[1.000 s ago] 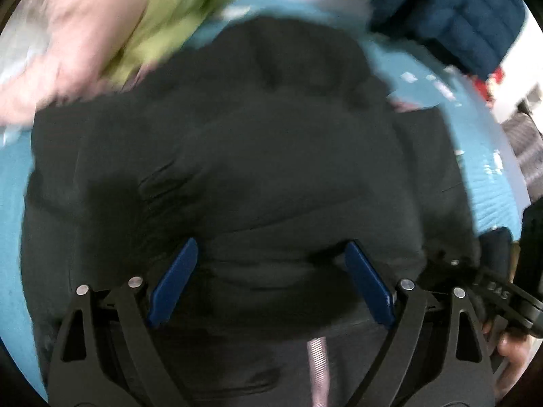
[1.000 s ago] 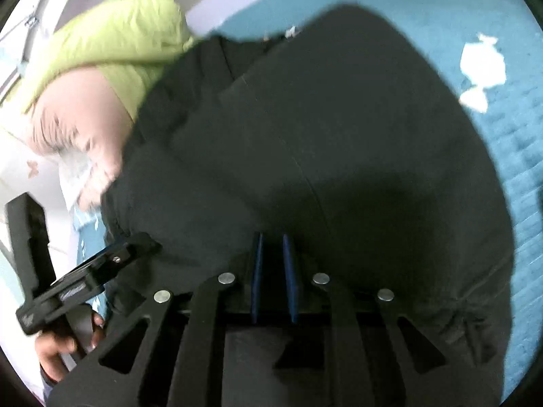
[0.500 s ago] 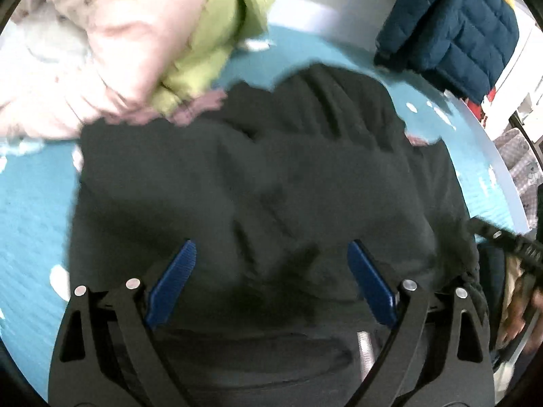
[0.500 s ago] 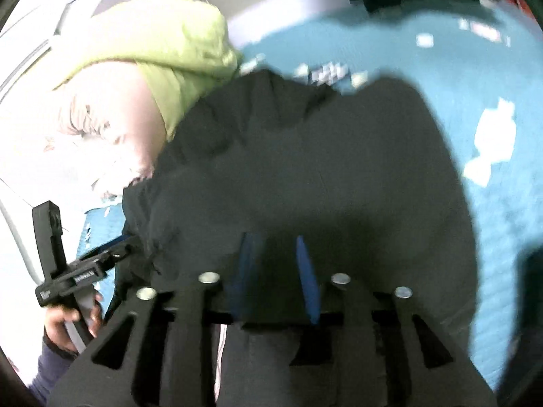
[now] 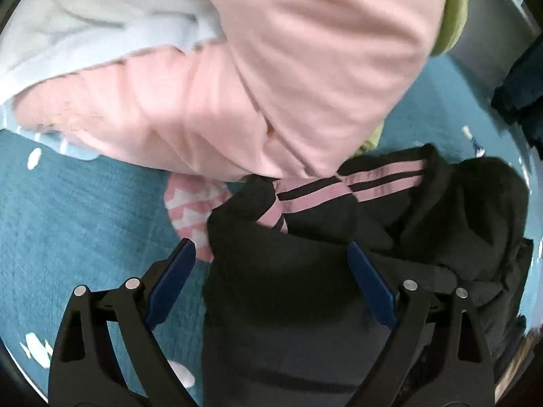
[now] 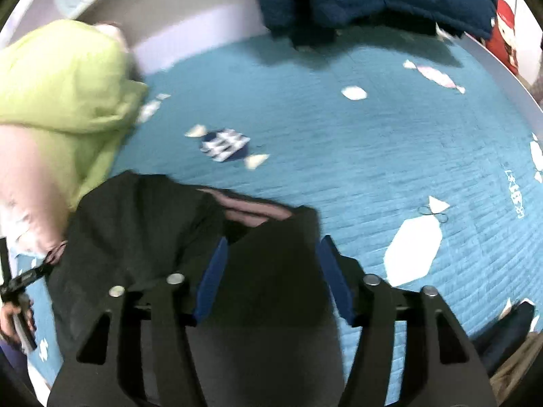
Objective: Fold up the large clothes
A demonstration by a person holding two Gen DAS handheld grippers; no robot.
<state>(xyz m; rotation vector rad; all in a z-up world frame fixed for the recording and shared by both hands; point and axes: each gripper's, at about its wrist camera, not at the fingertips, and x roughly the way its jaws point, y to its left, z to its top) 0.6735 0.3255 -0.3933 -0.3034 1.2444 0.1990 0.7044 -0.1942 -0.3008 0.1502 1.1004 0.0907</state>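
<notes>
Both my grippers stand unclenched over the black garment (image 5: 305,288): left gripper (image 5: 271,271) spread wide, right gripper (image 6: 269,264) with jaws opening, cloth beneath both, unpinched. Beyond lie its pink stripes (image 5: 349,186), then teal bedspread (image 6: 373,142).

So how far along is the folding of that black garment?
Looks partly done: the black garment lies doubled over on the teal bedspread, its pink stripes showing. In hand: nothing. The right hand-held gripper is opening over the cloth, and the left hand-held gripper stands open. Left: possibly another fold, then the pink garment and green garment.
</notes>
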